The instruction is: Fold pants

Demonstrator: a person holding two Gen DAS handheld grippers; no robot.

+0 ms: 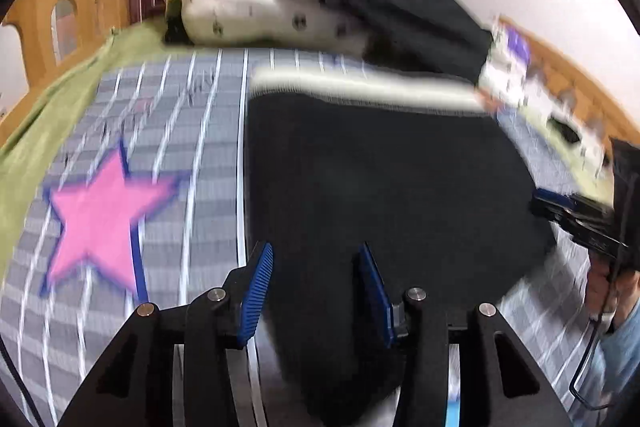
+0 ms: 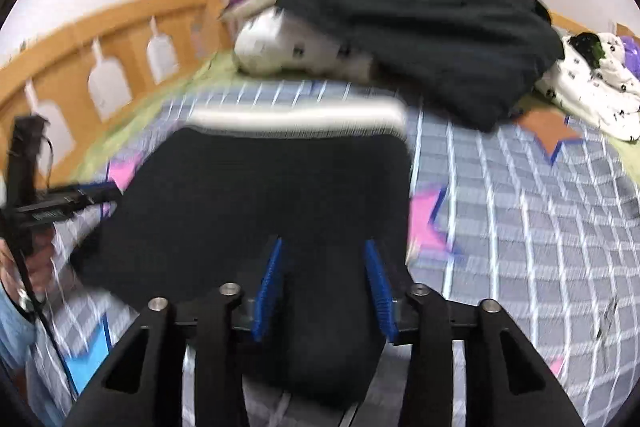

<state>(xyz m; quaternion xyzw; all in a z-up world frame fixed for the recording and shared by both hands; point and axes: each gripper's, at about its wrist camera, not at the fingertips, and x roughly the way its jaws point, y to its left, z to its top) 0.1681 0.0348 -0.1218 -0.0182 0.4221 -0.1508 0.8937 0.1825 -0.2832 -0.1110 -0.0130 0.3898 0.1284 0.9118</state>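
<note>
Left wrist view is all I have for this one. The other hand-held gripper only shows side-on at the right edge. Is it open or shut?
Observer: Open. The right wrist view shows the right hand-held gripper with its blue ribbed pads apart, and the black fabric pants visible between them.
Operator: What is on the bed beyond the pants' right edge?
Observer: A pink star patch on the grey checked quilt, right against that edge.
Operator: Who holds the left one?
Observer: A bare hand grips the handle of the left hand-held gripper, which points at the pants' left side.
</note>
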